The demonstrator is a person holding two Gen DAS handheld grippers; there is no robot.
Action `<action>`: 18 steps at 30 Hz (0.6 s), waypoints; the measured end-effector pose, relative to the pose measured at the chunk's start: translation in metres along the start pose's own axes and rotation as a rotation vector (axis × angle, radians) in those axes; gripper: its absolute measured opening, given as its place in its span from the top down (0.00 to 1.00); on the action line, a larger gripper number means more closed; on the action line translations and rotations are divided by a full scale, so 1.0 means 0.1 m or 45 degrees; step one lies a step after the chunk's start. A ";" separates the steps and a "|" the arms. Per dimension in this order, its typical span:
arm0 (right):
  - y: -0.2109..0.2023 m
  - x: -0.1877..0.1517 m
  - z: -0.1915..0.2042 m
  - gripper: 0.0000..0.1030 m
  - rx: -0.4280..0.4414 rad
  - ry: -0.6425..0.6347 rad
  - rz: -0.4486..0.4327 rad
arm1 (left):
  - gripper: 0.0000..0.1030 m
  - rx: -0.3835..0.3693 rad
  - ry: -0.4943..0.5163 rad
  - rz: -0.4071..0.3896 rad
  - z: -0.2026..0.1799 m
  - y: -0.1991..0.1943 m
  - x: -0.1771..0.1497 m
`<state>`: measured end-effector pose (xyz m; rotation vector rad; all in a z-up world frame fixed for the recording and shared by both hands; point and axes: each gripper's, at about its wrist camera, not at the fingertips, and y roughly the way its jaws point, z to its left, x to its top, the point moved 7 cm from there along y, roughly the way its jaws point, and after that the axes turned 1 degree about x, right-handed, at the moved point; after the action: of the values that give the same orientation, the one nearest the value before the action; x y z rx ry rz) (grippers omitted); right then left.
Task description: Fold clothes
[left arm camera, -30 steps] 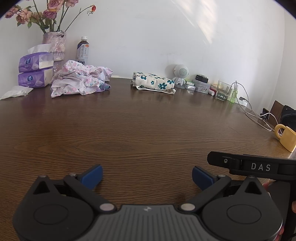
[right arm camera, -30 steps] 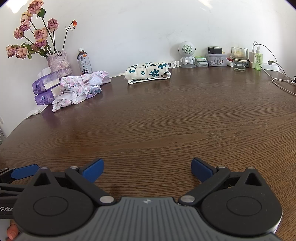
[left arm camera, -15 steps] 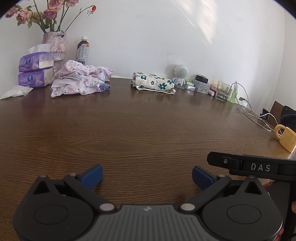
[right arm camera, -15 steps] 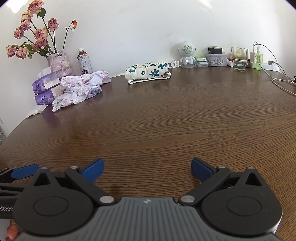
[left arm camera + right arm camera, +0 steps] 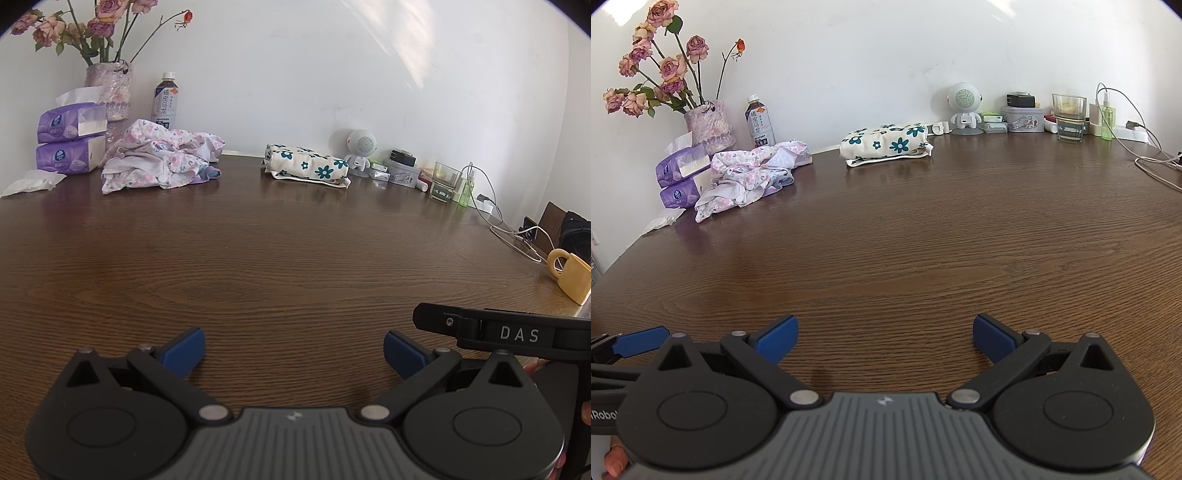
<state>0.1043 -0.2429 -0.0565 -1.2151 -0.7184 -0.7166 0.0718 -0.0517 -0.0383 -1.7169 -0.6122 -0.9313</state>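
Left wrist view shows our 2 grippers, left gripper (image 5: 291,349) and right gripper (image 5: 884,338), fingers apart and empty, while the crumpled floral garment (image 5: 159,160) lies far across the bench (image 5: 295,258), so reaching may nudge the bottle (image 5: 165,99), seemingly close behind.

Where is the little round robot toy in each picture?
Left wrist view: the robot toy stands at the far table edge, right of centre, just right of the folded flower cloth.
Right wrist view: the robot toy stands at the far edge, right of centre, again right of the flower cloth.
Shared landmark: the drinking glass further right.
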 end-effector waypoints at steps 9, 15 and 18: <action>0.00 0.00 0.01 0.00 -0.001 -0.004 0.002 | 0.00 -0.001 -0.002 -0.001 0.00 0.00 0.00; 0.00 0.00 0.01 0.00 -0.001 -0.006 0.003 | 0.00 0.000 -0.002 -0.001 0.00 0.00 -0.01; 0.00 0.00 0.00 0.00 0.000 -0.006 0.003 | 0.00 0.000 -0.002 -0.001 0.00 0.00 -0.01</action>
<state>0.1044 -0.2425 -0.0562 -1.2181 -0.7205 -0.7121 0.0713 -0.0515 -0.0387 -1.7175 -0.6140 -0.9307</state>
